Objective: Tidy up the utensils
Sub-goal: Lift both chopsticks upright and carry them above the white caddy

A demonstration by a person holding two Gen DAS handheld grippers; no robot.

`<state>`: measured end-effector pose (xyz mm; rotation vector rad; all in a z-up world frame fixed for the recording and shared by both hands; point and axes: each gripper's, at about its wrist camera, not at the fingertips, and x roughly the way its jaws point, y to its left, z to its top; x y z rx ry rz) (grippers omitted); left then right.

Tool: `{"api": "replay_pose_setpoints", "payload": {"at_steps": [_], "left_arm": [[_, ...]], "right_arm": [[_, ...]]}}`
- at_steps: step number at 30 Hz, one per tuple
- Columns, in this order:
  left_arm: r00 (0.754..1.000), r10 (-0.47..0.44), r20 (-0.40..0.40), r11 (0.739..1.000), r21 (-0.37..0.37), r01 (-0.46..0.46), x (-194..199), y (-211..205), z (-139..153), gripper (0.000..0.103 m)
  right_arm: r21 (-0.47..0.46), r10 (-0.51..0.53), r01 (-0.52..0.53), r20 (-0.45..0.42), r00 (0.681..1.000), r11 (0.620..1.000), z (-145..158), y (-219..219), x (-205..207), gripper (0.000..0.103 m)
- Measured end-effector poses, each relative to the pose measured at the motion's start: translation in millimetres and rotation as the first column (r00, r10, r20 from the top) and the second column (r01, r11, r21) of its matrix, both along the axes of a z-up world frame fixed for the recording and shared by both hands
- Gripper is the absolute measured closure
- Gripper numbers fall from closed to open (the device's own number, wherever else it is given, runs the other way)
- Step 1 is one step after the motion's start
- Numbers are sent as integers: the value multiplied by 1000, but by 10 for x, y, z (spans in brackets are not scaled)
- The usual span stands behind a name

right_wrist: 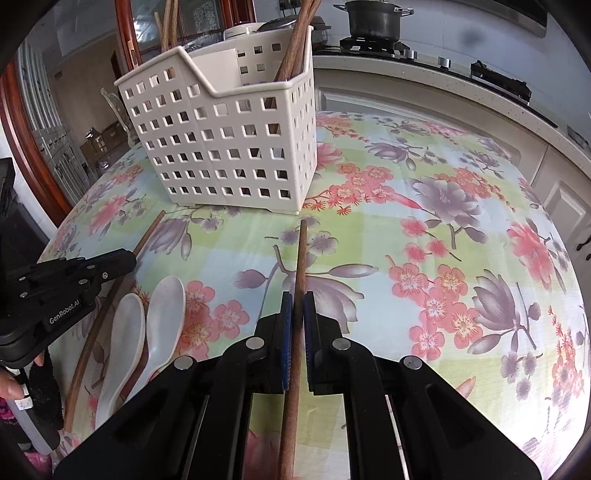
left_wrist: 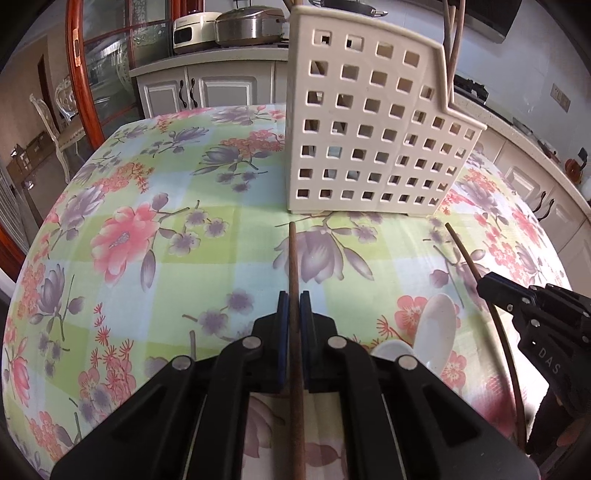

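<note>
My left gripper [left_wrist: 294, 297] is shut on a brown chopstick [left_wrist: 293, 254] that points toward the white perforated utensil basket [left_wrist: 369, 140]. The right gripper [left_wrist: 482, 286] shows at the right edge, holding a second chopstick [left_wrist: 463, 253]. In the right wrist view my right gripper [right_wrist: 297, 295] is shut on that chopstick [right_wrist: 301, 254], its tip just short of the basket [right_wrist: 229, 147]. Several brown chopsticks [right_wrist: 295, 51] stand inside the basket. Two white ceramic spoons [right_wrist: 125, 332] [right_wrist: 166, 314] lie on the floral tablecloth [right_wrist: 443, 240] between the grippers. The left gripper [right_wrist: 131, 260] appears at the left.
The round table's edge curves away on all sides. Kitchen cabinets and a counter with cookers [left_wrist: 251, 26] stand behind; a pot [right_wrist: 373, 18] sits on the stove. A chair [left_wrist: 48, 122] and a wooden-framed glass door [left_wrist: 85, 74] are at far left. A hand [right_wrist: 7, 384] shows at lower left.
</note>
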<state>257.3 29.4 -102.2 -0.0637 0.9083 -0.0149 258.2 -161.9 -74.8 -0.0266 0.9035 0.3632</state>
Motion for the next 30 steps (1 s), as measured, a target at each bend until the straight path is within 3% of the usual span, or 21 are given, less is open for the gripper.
{"api": "replay_pose_setpoints", "payload": {"at_steps": [10, 23, 30], "left_arm": [[992, 4, 129, 1000, -31, 0, -325, 42, 462, 97], [954, 12, 298, 999, -35, -2, -798, 70, 1002, 97], [934, 9, 358, 1000, -27, 1, -987, 55, 1154, 97]], "right_arm": [[52, -2, -3, 99, 995, 999, 378, -59, -176, 97], [79, 13, -32, 233, 972, 996, 880, -74, -529, 97], [90, 11, -39, 296, 955, 995, 1080, -88, -695, 97]]}}
